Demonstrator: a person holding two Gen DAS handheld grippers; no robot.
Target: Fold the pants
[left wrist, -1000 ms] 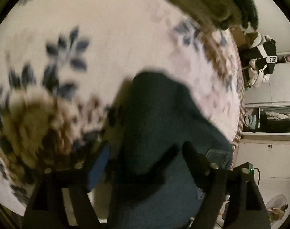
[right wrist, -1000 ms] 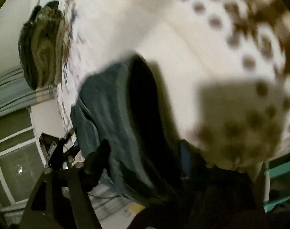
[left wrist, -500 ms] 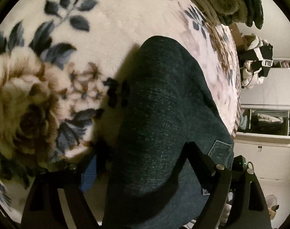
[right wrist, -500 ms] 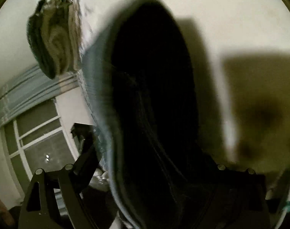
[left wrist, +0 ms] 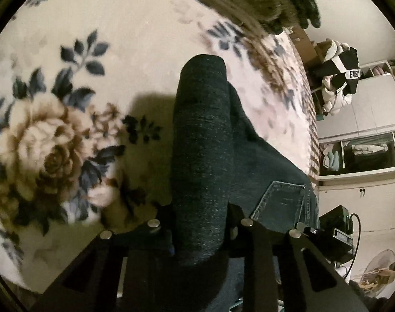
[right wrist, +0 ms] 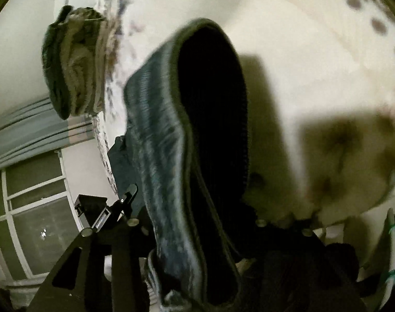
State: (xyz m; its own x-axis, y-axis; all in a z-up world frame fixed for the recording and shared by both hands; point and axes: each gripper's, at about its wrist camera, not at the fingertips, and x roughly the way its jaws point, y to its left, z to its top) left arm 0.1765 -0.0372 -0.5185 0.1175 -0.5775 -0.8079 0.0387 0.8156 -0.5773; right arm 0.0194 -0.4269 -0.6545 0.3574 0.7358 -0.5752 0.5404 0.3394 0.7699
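Floral blanket point(left wrist: 98, 52) covers the bed beneath both tools; folded green-and-tan bedding point(right wrist: 75, 65) sits at its far end. Left tool point(left wrist: 200, 223) is clamped on a thick fold of the dark denim pants point(left wrist: 201, 143); fabric rises straight out from between its fingers, a back pocket point(left wrist: 283, 202) just to the right. Right tool point(right wrist: 197, 223) is likewise pinched on the pants point(right wrist: 171, 143), the fold looping forward above the blanket point(right wrist: 301, 39).

A home bedroom: floral blanket point(left wrist: 119, 39) on a bed, wardrobe point(left wrist: 374, 119) (clothes inside), curtained window point(right wrist: 36, 202).
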